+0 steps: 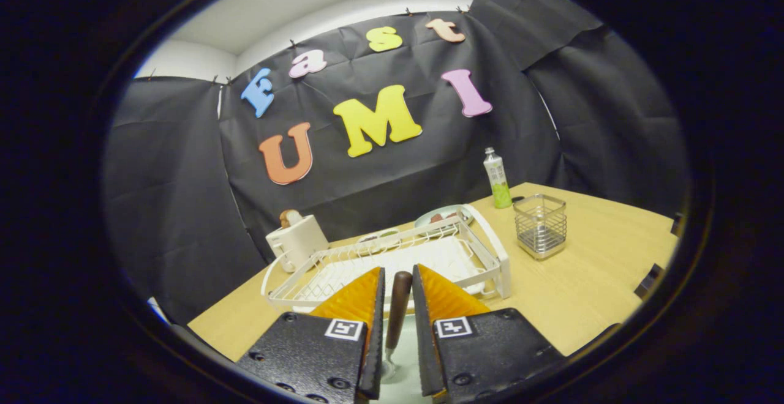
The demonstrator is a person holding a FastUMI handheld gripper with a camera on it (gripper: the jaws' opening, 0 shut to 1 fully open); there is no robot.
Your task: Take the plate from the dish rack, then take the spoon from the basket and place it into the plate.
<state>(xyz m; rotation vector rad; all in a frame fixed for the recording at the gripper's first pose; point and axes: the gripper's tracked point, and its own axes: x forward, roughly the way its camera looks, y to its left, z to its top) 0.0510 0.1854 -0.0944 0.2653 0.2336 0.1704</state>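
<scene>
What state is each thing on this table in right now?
Gripper: jaws shut on the brown-handled spoon.
Brown-handled spoon: held upright between the jaws.
White wire dish rack: flat on table.
Square metal mesh basket: upright.
Green-labelled bottle: upright, capped.
White toaster: bread sticking out.

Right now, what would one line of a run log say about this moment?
tongs shut on spoon | spoon handle up between fingers | rack just ahead | basket beyond, beside bottle
</scene>
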